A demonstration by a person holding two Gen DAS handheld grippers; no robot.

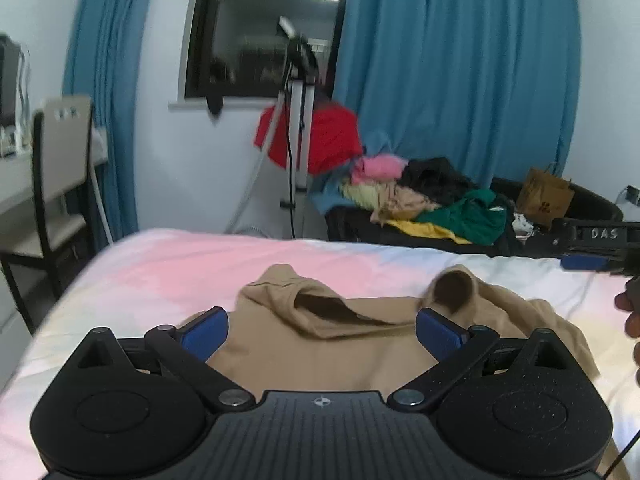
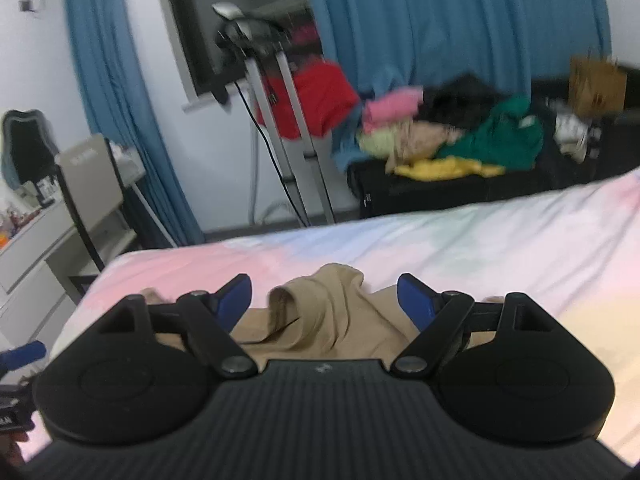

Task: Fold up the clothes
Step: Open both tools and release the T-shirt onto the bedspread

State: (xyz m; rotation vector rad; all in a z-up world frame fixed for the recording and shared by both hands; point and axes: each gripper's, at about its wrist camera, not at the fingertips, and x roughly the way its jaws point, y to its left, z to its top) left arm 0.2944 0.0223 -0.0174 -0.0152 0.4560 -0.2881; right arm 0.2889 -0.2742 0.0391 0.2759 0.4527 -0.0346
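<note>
Two claws, both mine, hang over the bed with their blue pads spread wide and nothing between them. My left claw sits low over the tan garment, which lies rumpled on the bedsheet straight ahead at 12 o'clock, so I judge the wide spread is there to take in a thick bunch of cloth. My right claw is equally agape above the same garment, aimed at a bunched tube of fabric, perhaps a sleeve or cuff, that stands up between its pads.

From the left view two open ends of cloth show, one at 11 o'clock and a round one at 1 o'clock; whether they are sleeves, a neck or a hem I cannot tell. The garment is neither flat nor squared, so it could be partway through folding or merely dropped there.

Beyond it, at 1 o'clock, a heap of clothes rests on something dark, with a tripod and blue curtains behind. Both claw bodies cover the near part of the garment, and the right view is blurred. At 3 o'clock in the left view, my other claw is cut off by the edge.
</note>
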